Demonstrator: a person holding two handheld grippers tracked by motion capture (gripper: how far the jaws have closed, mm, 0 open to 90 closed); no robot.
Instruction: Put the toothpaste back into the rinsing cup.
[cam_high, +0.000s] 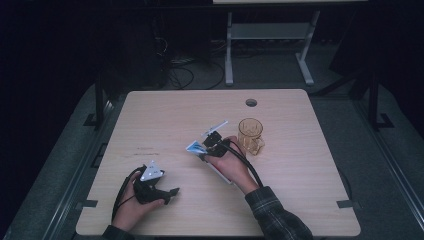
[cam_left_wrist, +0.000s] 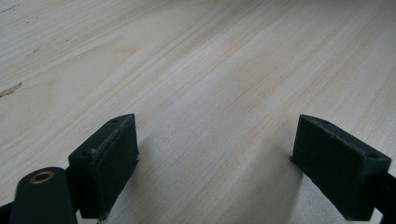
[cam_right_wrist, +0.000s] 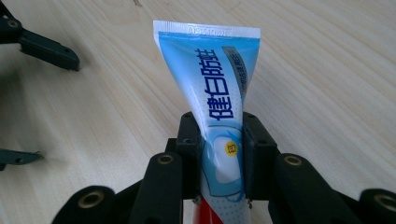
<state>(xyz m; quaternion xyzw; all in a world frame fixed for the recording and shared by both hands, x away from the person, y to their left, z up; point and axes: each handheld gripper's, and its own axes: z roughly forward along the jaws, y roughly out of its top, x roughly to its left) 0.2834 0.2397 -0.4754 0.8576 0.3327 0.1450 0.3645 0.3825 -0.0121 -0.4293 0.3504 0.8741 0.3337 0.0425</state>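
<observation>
A blue and white toothpaste tube (cam_right_wrist: 210, 79) with blue lettering stands up between the jaws of my right gripper (cam_right_wrist: 219, 128), which is shut on its lower body; the crimped flat end points away from the camera. In the high view the right gripper (cam_high: 209, 148) holds the tube (cam_high: 196, 147) just above the middle of the table, its flat end pointing left. My left gripper (cam_high: 169, 186) rests low at the front left of the table. Its pads (cam_left_wrist: 114, 158) stand wide apart over bare wood, with nothing between them (cam_left_wrist: 215, 154).
An amber glass cup (cam_high: 250, 135) stands upright just right of the right hand. The light wooden table (cam_high: 300, 190) has a round cable hole (cam_high: 251, 102) near its far edge. Two of the left gripper's black fingers (cam_right_wrist: 46, 46) reach in at the right gripper view's left edge.
</observation>
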